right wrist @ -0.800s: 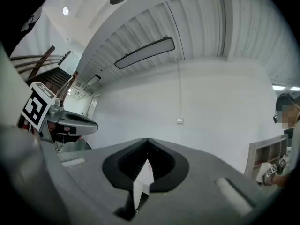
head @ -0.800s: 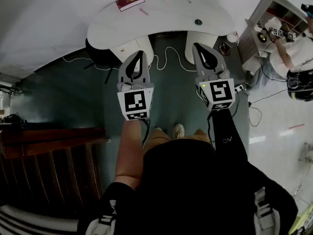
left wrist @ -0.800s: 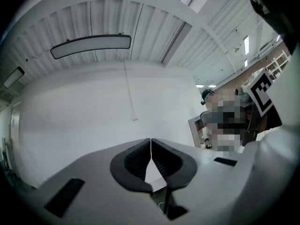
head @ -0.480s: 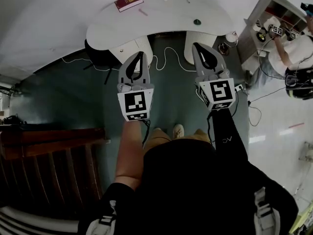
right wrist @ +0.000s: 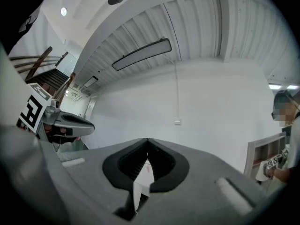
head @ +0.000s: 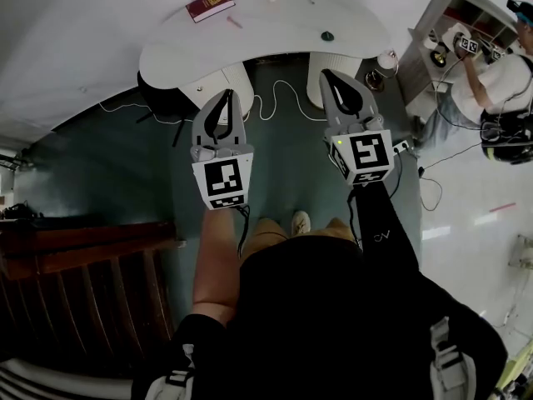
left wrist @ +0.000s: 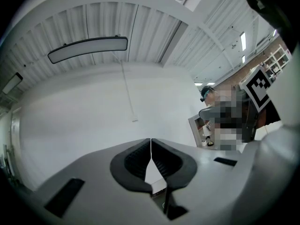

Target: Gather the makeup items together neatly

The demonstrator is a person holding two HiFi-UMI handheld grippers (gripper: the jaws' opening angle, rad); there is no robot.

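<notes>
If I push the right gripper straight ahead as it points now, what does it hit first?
Probably the white desk, close ahead; depth unclear, and it might pass above it to the white wall.

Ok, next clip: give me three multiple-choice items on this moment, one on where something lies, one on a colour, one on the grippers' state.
1. Where does the booklet lie?
A. on the floor
B. on the desk, near its end at the head view's left
C. on a shelf

2. What colour is the booklet's cover?
A. dark red
B. blue
C. yellow

3. How do the left gripper and the right gripper stand?
A. both wide open
B. left shut, right wide open
C. both shut, nothing between the jaws

Answers:
1 B: the head view shows it flat on the white top.
2 A: its cover is plainly dark red against the white.
3 C: in each gripper view the pads meet with nothing between them.
</notes>
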